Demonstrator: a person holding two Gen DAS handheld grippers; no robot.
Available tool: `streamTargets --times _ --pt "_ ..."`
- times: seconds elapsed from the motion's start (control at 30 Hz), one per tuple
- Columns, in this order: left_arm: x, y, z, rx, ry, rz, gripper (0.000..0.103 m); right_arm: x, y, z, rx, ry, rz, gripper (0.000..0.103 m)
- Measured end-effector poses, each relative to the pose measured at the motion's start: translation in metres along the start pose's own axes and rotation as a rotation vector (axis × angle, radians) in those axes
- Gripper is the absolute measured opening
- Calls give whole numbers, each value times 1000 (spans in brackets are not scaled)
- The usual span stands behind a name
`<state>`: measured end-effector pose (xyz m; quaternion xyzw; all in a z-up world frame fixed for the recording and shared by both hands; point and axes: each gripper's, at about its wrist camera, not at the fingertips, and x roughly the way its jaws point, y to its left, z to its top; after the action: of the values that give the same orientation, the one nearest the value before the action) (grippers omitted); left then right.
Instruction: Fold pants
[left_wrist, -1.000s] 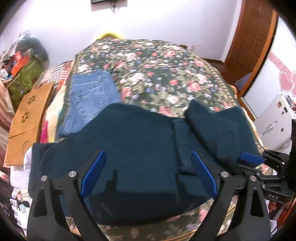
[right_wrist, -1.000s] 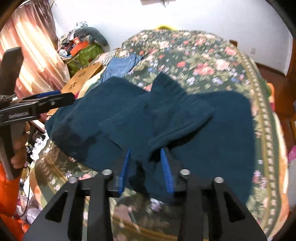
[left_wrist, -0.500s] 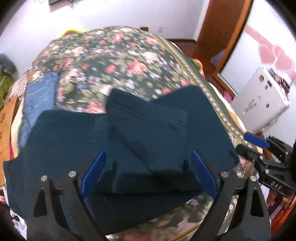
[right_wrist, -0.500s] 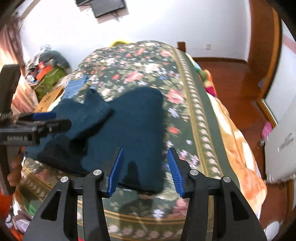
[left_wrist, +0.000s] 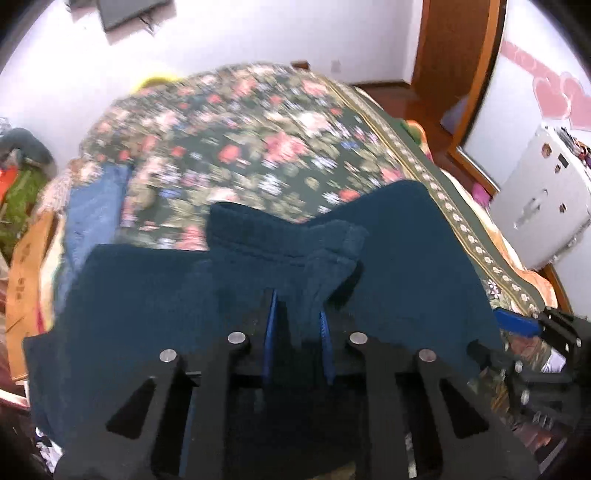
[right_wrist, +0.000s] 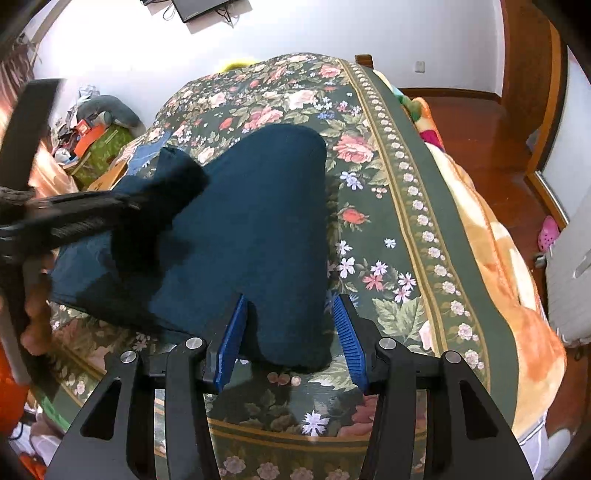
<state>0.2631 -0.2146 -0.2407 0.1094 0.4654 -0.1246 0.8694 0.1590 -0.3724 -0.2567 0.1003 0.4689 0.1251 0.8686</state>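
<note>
Dark blue pants (left_wrist: 147, 295) lie spread on the near part of a flowered bedspread (left_wrist: 258, 147). My left gripper (left_wrist: 297, 306) is closing on a bunched ridge of the pants' cloth, which stands pinched between its blue pads. In the right wrist view the pants (right_wrist: 258, 203) reach down to my right gripper (right_wrist: 291, 301), which stands open astride their near right corner, and a gap shows at the right pad (right_wrist: 347, 332). The left gripper (right_wrist: 74, 218) comes in from the left over the raised fold. The right gripper (left_wrist: 517, 325) shows at the pants' right edge.
Folded light blue jeans (left_wrist: 92, 214) lie to the left on the bed. A cardboard piece (left_wrist: 26, 251) and clutter sit beyond the bed's left side. A white cabinet (left_wrist: 543, 206) and wooden floor (right_wrist: 480, 129) are on the right. A person's hand (right_wrist: 35, 295) holds the left tool.
My left gripper went from wide open over the pants to closed on a raised fold. The right gripper moved from the pants' middle to their right corner.
</note>
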Motion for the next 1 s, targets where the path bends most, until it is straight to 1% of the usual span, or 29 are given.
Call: streamTargets --times 0.07,0.17,0.23,0.27,0.33,0.4,0.43,0.5,0.57,0.63,0.67,0.7,0.8,0.87,0.93,1.0 --pt "-13 14 -11 -16 -7 20 22 0 0 0 -7 -1 -12 51" --pt "-24 43 -34 -52 36 19 23 -1 1 1 -22 0 -23 51" --pt "-26 61 -46 -81 73 -4 33 -3 4 4 -37 2 -27 51" --pt "-27 70 -50 -101 84 -10 42 -5 7 6 -49 1 -26 51" --pt "-32 83 -53 -122 69 21 44 -9 14 13 -82 -8 -28 51" --pt "-42 91 -49 -131 34 44 44 -16 22 23 -119 -33 -31 51" --pt "-48 94 -43 -141 2 55 44 -20 27 29 -134 -49 -30 51" --pt "-53 97 -34 -150 -39 46 44 -23 34 39 -149 -78 -13 51" --pt "-54 94 -21 -143 -60 28 45 -22 40 50 -156 -95 -2 51" --pt "-49 88 -9 -125 -67 10 46 -18 49 62 -176 -102 -2 52" --pt "-43 84 -2 -110 -63 1 47 -13 52 66 -188 -103 -2 56" --pt "-36 81 2 -100 -47 -5 47 -7 54 72 -197 -101 -3 59" --pt "-10 69 11 -72 16 -50 47 17 55 81 -202 -62 0 59" --pt "11 62 12 -51 61 -45 47 33 51 83 -194 -19 -1 59" --pt "34 57 7 -36 122 -37 47 52 48 80 -192 29 -16 59" --pt "49 55 1 -29 154 -15 48 66 46 73 -207 67 -30 59"
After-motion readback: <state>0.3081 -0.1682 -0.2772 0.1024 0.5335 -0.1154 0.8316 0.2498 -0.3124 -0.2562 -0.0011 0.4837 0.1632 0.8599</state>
